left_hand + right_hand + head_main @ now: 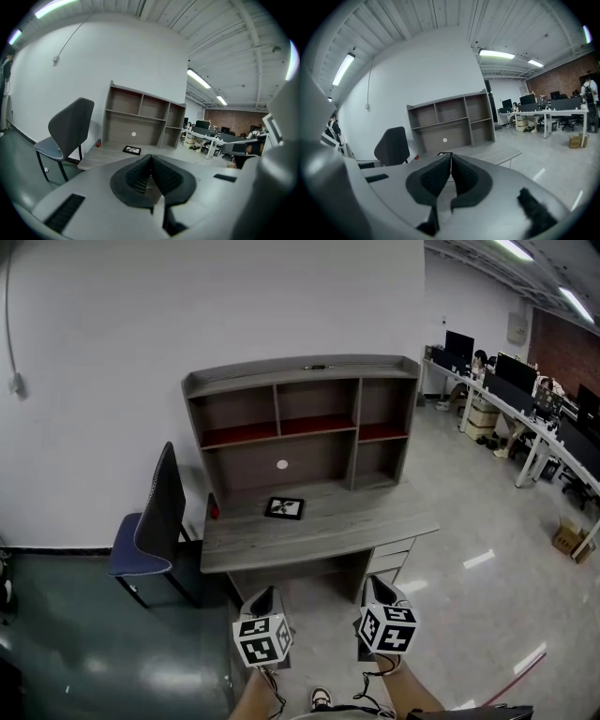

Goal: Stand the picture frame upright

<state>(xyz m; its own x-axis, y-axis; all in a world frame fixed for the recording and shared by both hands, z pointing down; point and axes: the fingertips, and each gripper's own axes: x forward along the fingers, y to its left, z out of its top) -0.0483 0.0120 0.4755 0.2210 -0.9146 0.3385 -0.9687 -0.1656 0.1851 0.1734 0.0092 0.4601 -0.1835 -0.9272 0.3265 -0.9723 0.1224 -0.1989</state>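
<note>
We have both pairs of jaws pressed together with nothing between them. The left gripper point(151, 158) and the right gripper point(451, 158) are each closed and empty, held low and side by side and aimed toward the bench point(328, 526). We judge they are closed because no grasp is due yet, as we stand well apart from the work.

The picture frame point(284, 508) lies flat on the bench top with its pictured side up, near the middle and just in front of the back panel of the shelf unit point(300, 381). The task is therefore not yet begun. To raise the frame, we expect one pair of jaws must open and take an edge.

A small red thing point(214, 510) sits at the bench's left rear, apart from the frame. A dark chair point(155, 521) with a blue seat stands just beside the bench's left end. Office desks point(525, 404) stand far off to the right.

Nothing stands between us and the bench front. The lowest shelf hangs over the space behind the frame and may crowd a high reach.
</note>
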